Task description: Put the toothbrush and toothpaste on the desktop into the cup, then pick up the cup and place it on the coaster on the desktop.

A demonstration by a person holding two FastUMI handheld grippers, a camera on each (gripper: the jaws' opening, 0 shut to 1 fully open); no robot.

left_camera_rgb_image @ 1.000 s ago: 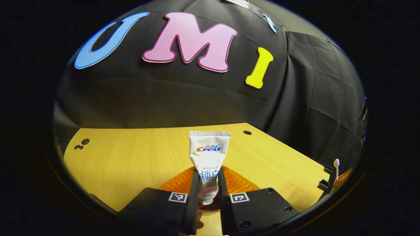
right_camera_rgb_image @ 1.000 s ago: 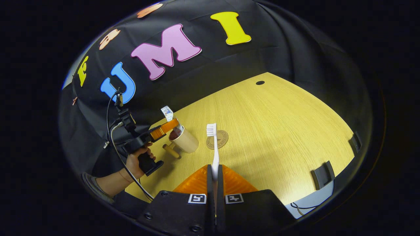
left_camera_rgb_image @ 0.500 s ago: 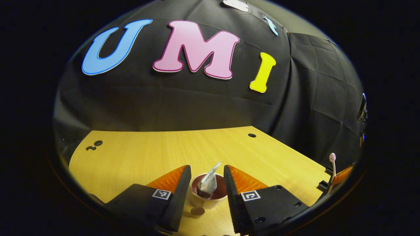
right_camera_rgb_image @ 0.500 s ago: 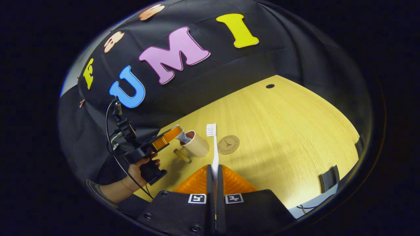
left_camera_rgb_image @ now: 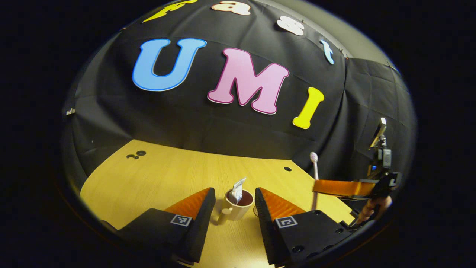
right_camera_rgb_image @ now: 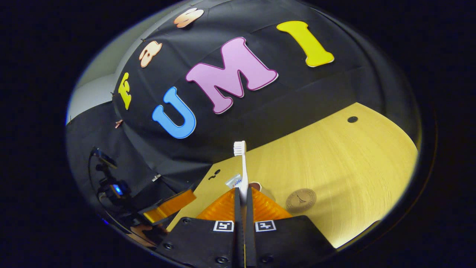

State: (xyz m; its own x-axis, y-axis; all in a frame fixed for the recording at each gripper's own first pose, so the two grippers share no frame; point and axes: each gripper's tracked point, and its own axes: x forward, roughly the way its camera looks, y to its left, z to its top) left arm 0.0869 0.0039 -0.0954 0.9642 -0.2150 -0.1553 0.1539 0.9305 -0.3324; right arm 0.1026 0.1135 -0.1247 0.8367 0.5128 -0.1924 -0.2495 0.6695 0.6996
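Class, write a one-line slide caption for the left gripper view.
Open left gripper before cup holding toothpaste; right gripper brings toothbrush.

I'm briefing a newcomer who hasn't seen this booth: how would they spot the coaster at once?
Start at the wooden desktop below the black cloth wall. Near its front, just right of the cup, lies the coaster: a flat brown disc with a dark emblem, the only thing lying flush on the wood.
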